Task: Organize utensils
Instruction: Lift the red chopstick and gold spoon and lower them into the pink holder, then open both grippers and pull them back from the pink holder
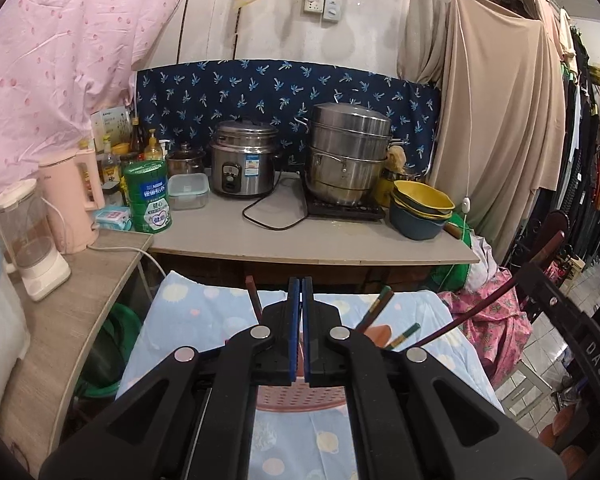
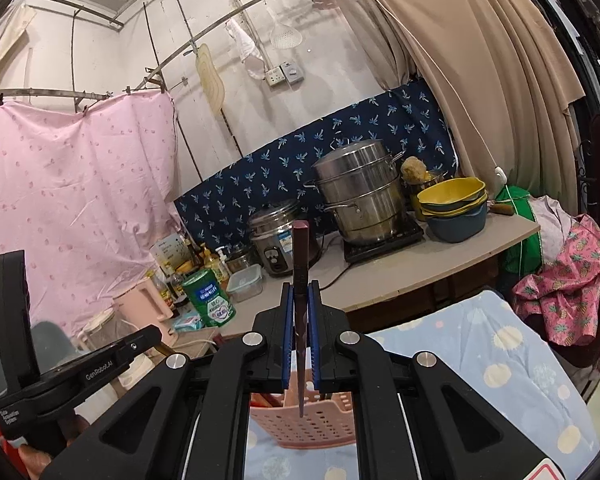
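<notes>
right gripper point(image 2: 300, 328): clamped on a dark chopstick point(image 2: 300, 264), upright, tip over the pink basket point(image 2: 300, 420)
left gripper point(image 1: 300, 320): pads closed together, nothing held
basket: near edge hidden by gripper bodies; more chopsticks point(image 1: 380, 308) poke out
writing: "GenRobot.AI" on the left gripper's body point(image 2: 100, 368); green tin point(image 1: 148, 196) label unreadable

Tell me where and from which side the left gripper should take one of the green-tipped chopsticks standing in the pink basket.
Grip the upper shaft just below the green tip of a green-tipped chopstick, coming from above. These ends lean free above the pink basket, while the lower parts sit hidden inside it. The left gripper is shut and empty, so it must open first. The right gripper already clamps a dark chopstick.
</notes>
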### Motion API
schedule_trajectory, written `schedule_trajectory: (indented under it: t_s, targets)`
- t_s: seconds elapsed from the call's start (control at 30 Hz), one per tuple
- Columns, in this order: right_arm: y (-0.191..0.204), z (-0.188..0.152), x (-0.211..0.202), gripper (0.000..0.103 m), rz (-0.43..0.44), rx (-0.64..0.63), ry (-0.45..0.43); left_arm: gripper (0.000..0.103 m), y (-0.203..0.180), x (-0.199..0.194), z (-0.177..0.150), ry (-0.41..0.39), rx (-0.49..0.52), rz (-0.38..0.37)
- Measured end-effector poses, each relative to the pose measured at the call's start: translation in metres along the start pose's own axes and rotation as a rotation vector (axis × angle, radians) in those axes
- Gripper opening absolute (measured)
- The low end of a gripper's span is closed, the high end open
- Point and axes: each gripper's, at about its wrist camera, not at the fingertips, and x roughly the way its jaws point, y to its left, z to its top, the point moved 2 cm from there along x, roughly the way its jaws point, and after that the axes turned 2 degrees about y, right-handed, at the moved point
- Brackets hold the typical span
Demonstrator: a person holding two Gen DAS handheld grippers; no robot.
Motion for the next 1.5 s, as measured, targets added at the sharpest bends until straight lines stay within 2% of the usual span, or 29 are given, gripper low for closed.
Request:
schedule_trajectory:
  t_s: [0.2, 0.4, 0.63, 0.87, 0.97, 1.07, 1.13, 1.33, 1.5]
  targets:
    - [0.002, 0.005, 0.033, 0.007, -0.016, -0.01, 0.001, 0.001, 0.009, 0.024, -0.003, 0.031, -0.012, 0.014]
    - [-0.003, -0.011, 0.06, 0.007, -0.035, -0.016, 0.06, 0.001, 0.015, 0.04, -0.01, 0.064, -0.018, 0.022]
    - [-0.005, -0.035, 0.077, 0.007, -0.036, -0.024, 0.129, 0.001, 0.015, 0.052, -0.017, 0.093, -0.019, 0.026]
    - [-0.008, -0.045, 0.086, 0.007, -0.041, -0.026, 0.166, 0.002, 0.015, 0.057, -0.021, 0.098, -0.02, 0.026]
    - [-0.009, -0.047, 0.084, 0.012, -0.044, -0.021, 0.167, 0.003, 0.014, 0.055, -0.022, 0.075, -0.021, 0.031]
    - [-0.012, -0.048, 0.078, 0.026, -0.052, -0.017, 0.159, 0.017, 0.014, 0.051, -0.026, 0.065, -0.015, 0.043]
    - [-0.013, -0.05, 0.071, 0.031, -0.052, -0.012, 0.159, 0.031, 0.014, 0.046, -0.029, 0.06, -0.014, 0.05]
    - [-0.018, -0.068, 0.047, 0.039, -0.061, -0.01, 0.189, 0.04, 0.012, 0.029, -0.05, 0.062, 0.007, 0.082]
    - [-0.021, -0.096, 0.028, 0.044, -0.072, -0.02, 0.244, 0.042, 0.012, 0.018, -0.076, 0.099, 0.022, 0.125]
